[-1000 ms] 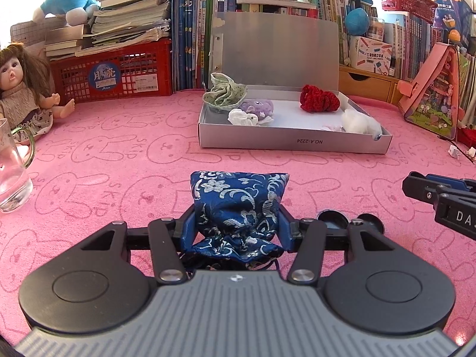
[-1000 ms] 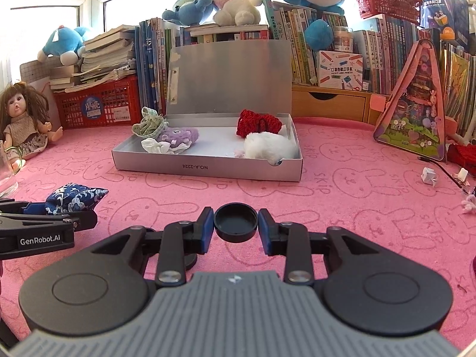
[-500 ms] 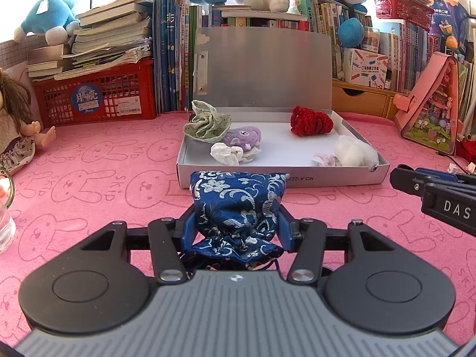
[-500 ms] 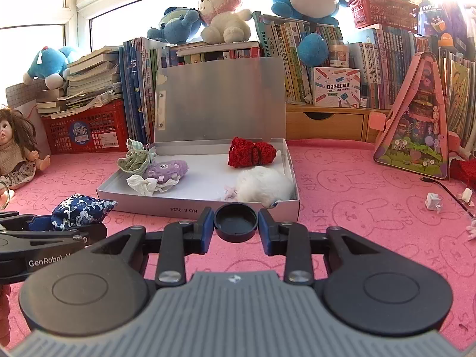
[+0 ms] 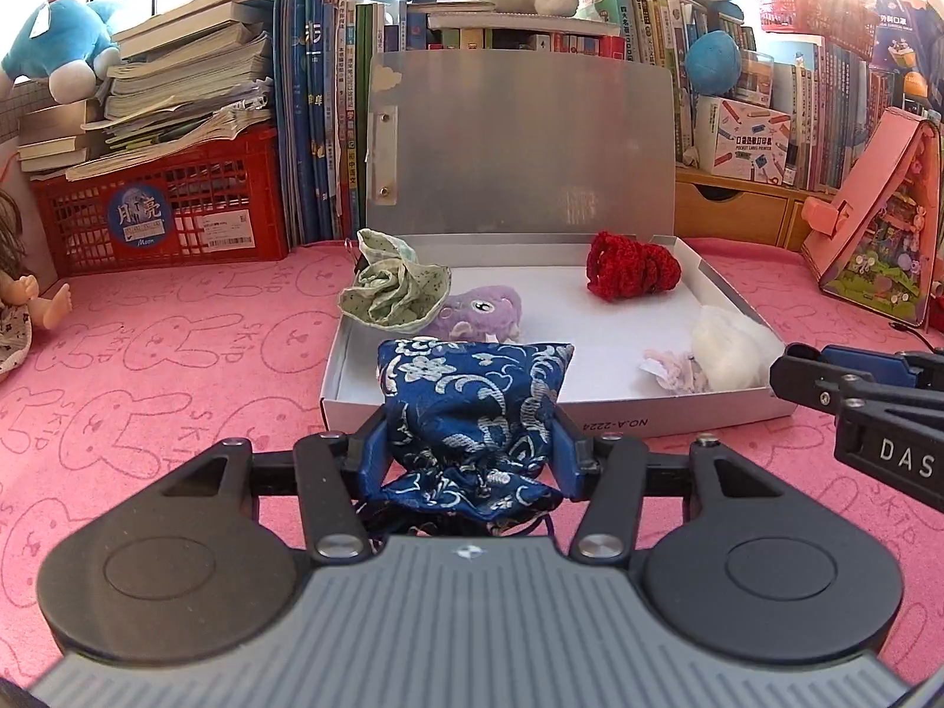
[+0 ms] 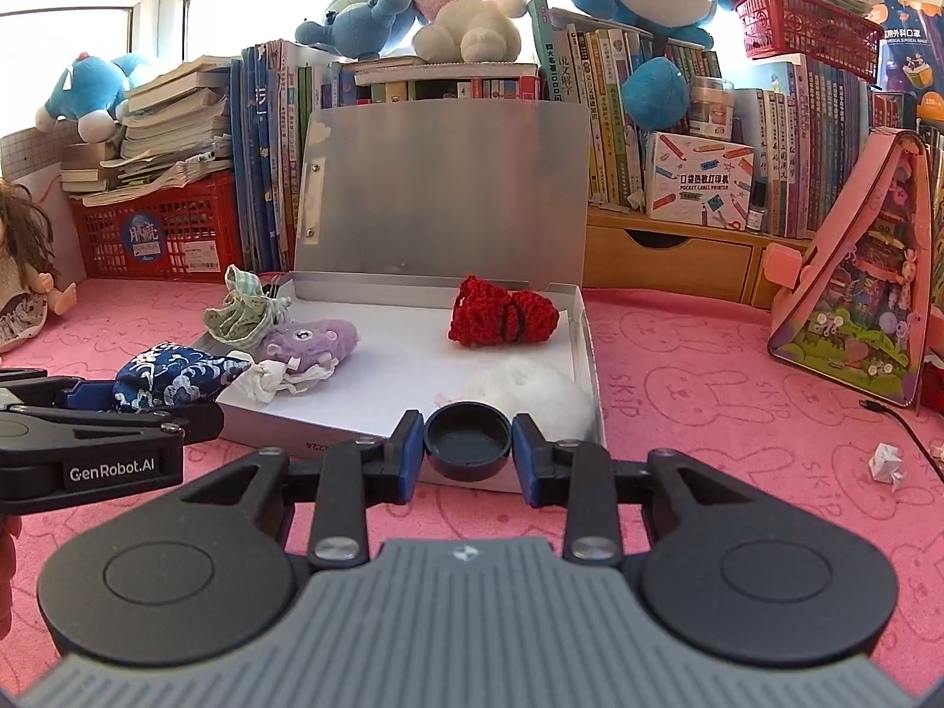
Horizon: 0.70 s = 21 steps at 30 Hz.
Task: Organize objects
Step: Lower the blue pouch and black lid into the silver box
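Note:
My left gripper (image 5: 469,442) is shut on a blue brocade pouch (image 5: 472,407) with silver flowers, held just before the front left wall of a shallow grey box (image 5: 678,413) whose lid stands up. My right gripper (image 6: 469,442) is shut on a small round black cap (image 6: 469,439), at the box's front wall (image 6: 330,442). Inside the box lie a green cloth pouch (image 5: 392,289), a purple plush (image 5: 481,315), a red crocheted piece (image 5: 631,265) and a white fluffy ball (image 5: 731,354). The left gripper with the blue pouch (image 6: 177,380) shows at the left of the right wrist view.
A pink bunny-print mat (image 5: 147,354) covers the table. Behind the box stand books, a red crate (image 5: 159,218) under stacked books, plush toys and a wooden drawer (image 6: 666,259). A doll (image 6: 23,271) sits far left; a pink playhouse (image 6: 867,289) stands right. Crumpled paper (image 6: 885,460) lies on the mat.
Both grippers have moved forward toward the grey box, which now looms larger and closer in both views. The pouch and the cap stay gripped as before.

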{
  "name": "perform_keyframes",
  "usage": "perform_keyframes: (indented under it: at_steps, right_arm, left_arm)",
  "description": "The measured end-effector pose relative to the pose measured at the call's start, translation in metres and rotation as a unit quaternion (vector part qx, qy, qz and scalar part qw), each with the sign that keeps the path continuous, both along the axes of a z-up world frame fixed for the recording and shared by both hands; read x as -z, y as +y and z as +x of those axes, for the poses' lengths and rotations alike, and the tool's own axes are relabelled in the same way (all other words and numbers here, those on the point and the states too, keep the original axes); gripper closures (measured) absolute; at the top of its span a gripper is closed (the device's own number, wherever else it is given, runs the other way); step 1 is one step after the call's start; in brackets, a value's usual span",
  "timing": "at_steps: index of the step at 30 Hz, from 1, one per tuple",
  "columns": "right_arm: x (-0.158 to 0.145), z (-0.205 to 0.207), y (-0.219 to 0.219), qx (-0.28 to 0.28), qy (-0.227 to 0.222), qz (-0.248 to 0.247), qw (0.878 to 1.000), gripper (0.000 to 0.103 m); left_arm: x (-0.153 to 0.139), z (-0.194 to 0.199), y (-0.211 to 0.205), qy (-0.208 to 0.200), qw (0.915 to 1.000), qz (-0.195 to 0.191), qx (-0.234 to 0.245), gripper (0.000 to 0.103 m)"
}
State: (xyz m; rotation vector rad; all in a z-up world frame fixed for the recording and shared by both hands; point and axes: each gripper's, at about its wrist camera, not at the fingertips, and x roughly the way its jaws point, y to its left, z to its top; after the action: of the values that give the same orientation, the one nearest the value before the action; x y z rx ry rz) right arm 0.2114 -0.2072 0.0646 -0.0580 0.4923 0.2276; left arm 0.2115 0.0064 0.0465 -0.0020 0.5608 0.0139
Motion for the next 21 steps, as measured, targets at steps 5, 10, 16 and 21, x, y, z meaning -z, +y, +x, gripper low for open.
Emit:
perform_keyframes:
  at_steps: [5, 10, 16, 21]
  right_arm:
    - [-0.002, 0.022, -0.003, 0.004, 0.01, 0.012, 1.0, 0.066]
    - [-0.001, 0.038, 0.0, 0.012, 0.008, -0.001, 1.0, 0.066]
    - [0.0, 0.05, -0.004, 0.014, 0.012, -0.007, 1.0, 0.066]
    - [0.002, 0.058, -0.009, 0.01, 0.021, 0.024, 0.999, 0.066]
  left_arm:
    - [-0.002, 0.023, 0.005, -0.008, 1.0, -0.005, -0.004, 0.044]
    - [-0.002, 0.043, 0.011, -0.015, 0.9994, -0.028, 0.013, 0.044]
    - [0.005, 0.06, 0.022, -0.013, 0.9995, -0.022, 0.018, 0.044]
    - [0.012, 0.068, 0.027, -0.005, 0.9995, -0.025, 0.017, 0.044]
